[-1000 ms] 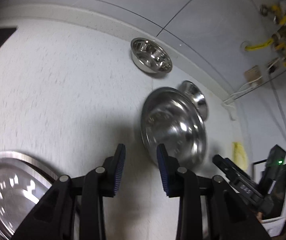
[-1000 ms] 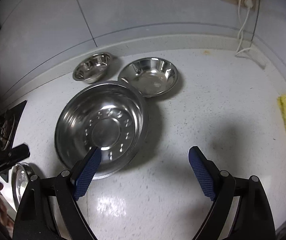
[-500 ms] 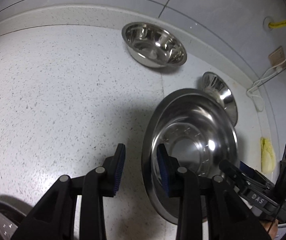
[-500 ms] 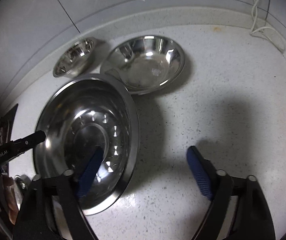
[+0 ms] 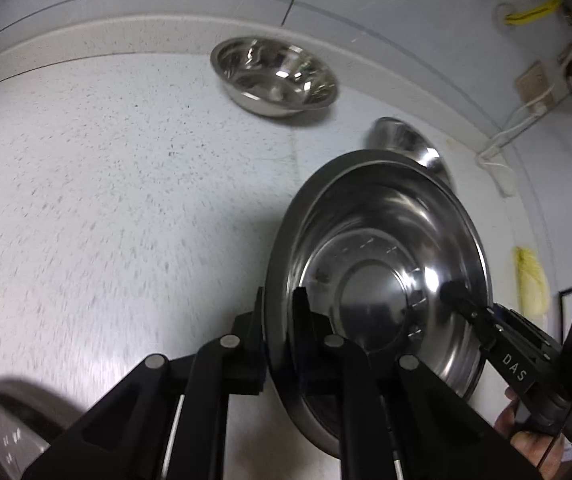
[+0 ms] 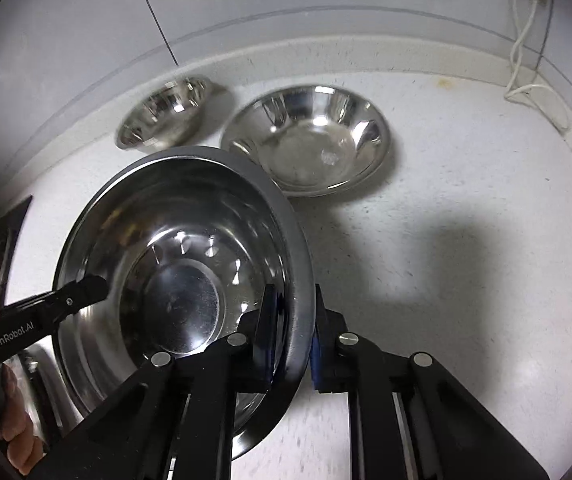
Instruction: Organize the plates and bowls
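Pinching large bowl (image 6: 189,256) rim, countertop (image 6: 446,280) open rightward

- speckled white counter (image 6: 446,280)
- small bowl (image 6: 165,118) and medium bowl (image 6: 310,144) on it by the back edge
- big bowl (image 6: 181,264) nearer
- yellow rag (image 5: 530,280) at the side

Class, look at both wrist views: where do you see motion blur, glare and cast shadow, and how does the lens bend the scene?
Left wrist view: the speckled countertop streaks with motion blur, and the wall edge bows in fisheye curves. Right wrist view: bright glare spots ring the base of the large steel basin, a dark shadow falls on the counter to its right, and the small bowl by the wall looks smeared.
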A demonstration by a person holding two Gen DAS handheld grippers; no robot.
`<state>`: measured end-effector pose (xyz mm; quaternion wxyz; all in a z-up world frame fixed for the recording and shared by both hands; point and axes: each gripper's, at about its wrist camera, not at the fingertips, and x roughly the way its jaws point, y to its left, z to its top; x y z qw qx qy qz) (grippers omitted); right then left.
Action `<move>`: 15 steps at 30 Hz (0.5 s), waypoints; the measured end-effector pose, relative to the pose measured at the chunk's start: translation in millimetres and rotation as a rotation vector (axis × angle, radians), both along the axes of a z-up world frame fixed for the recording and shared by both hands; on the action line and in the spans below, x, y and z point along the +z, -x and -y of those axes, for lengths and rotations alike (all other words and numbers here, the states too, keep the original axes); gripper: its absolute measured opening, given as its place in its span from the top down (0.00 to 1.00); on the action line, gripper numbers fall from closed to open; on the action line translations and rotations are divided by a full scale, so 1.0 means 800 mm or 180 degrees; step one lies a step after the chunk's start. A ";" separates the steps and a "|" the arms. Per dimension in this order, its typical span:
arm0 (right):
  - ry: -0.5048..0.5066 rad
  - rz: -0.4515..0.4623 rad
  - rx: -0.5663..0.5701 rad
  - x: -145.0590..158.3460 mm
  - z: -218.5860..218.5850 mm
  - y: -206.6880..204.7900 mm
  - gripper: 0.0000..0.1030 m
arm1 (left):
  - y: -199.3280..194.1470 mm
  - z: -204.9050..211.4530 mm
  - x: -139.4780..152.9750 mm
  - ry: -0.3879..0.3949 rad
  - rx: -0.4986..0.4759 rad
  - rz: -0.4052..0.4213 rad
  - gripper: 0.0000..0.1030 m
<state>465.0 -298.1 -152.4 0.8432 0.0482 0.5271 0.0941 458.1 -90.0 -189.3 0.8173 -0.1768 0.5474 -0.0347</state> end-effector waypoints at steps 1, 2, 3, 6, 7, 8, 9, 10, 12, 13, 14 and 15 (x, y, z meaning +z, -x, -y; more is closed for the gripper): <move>-0.0014 0.0037 0.0006 0.010 0.002 0.010 0.88 | 0.012 0.004 0.010 -0.0032 -0.0008 0.0028 0.90; -0.0028 0.0073 0.0021 0.021 0.005 0.025 0.88 | 0.026 0.011 0.021 -0.0064 -0.0034 0.0075 0.90; -0.0032 0.0106 0.0031 0.029 0.010 0.039 0.88 | 0.045 0.021 0.033 -0.0076 -0.0067 0.0137 0.90; -0.0046 0.0160 0.0055 0.053 0.025 0.090 0.88 | 0.102 0.037 0.057 -0.0009 -0.0180 0.0204 0.90; -0.0056 0.0157 0.0062 0.056 0.029 0.105 0.88 | 0.117 0.044 0.059 -0.0007 -0.0224 0.0204 0.89; -0.0063 0.0144 0.0072 0.059 0.034 0.121 0.88 | 0.138 0.052 0.060 -0.0017 -0.0291 0.0195 0.89; -0.0060 0.0120 0.0084 0.059 0.040 0.141 0.88 | 0.153 0.057 0.057 -0.0026 -0.0336 0.0187 0.89; -0.0039 0.0088 0.0097 0.057 0.045 0.157 0.88 | 0.166 0.061 0.054 -0.0049 -0.0377 0.0176 0.88; -0.0006 0.0018 0.0113 0.049 0.049 0.183 0.88 | 0.187 0.071 0.040 -0.0090 -0.0450 0.0130 0.88; 0.0000 -0.0016 0.0114 0.045 0.051 0.194 0.88 | 0.196 0.073 0.032 -0.0095 -0.0468 0.0097 0.88; 0.0002 -0.0053 0.0111 0.040 0.055 0.203 0.88 | 0.202 0.074 0.026 -0.0103 -0.0484 0.0061 0.88; -0.0003 -0.0100 0.0103 0.031 0.058 0.211 0.88 | 0.207 0.077 0.017 -0.0110 -0.0489 -0.0005 0.88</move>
